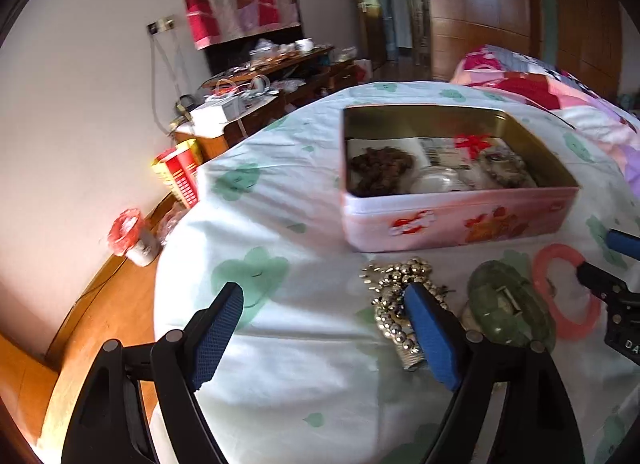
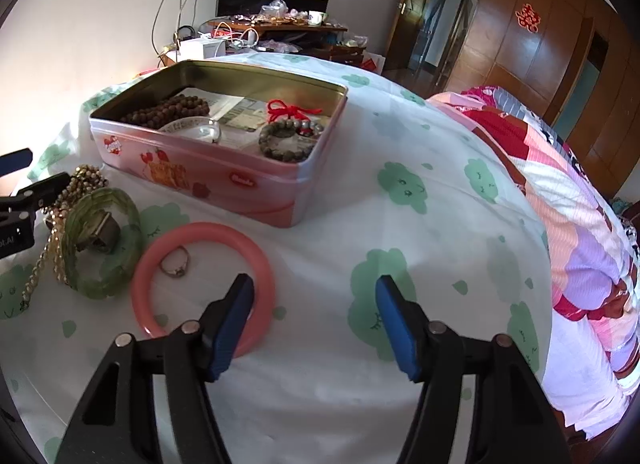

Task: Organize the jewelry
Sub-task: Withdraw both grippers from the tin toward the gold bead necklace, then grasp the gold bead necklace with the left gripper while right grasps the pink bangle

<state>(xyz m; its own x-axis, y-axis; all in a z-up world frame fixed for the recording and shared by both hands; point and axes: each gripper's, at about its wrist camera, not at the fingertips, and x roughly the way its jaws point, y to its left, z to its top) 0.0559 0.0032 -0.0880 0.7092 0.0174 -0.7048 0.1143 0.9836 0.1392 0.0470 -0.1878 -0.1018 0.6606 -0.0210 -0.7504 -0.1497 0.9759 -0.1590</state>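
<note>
1. Right wrist view: pink tin box (image 2: 224, 179) sits lid-off on the bed sheet (image 2: 400, 248), gold inside. It holds a dark brown bead string (image 2: 168, 109) at the back left, a pale translucent bangle (image 2: 196, 129), a red knotted cord (image 2: 286, 109), a grey-green bead bracelet (image 2: 286, 139) at the front right, and printed paper underneath.
2. Loose on the sheet in front of the box: pink bangle (image 2: 264, 260) with a small ring (image 2: 176, 262) lying inside its loop; green translucent bangle (image 2: 106, 244) just left of it with a small dark metal piece in its loop, type unclear; gold bead chain (image 2: 60, 219) partly under the green bangle.
3. Hard to read: left wrist view is motion-blurred, box contents are smeared there. Pink bangle (image 1: 566, 292) is partly covered by the right claw's (image 1: 600, 264) finger and cut near the frame edge. Chain ends are tangled.
4. Right claw (image 2: 316, 320): released, wide gap, nothing between the pads. Its left pad overlaps the pink bangle's near rim; contact can't be confirmed.
5. Left claw (image 1: 328, 338): released, wide gap, nothing held. Gold bead chain (image 1: 400, 296) lies at its right pad (image 1: 432, 340), partly behind it; green bangle (image 1: 508, 312) just outside that pad. Box (image 1: 460, 219) is beyond, well apart from both.
</note>
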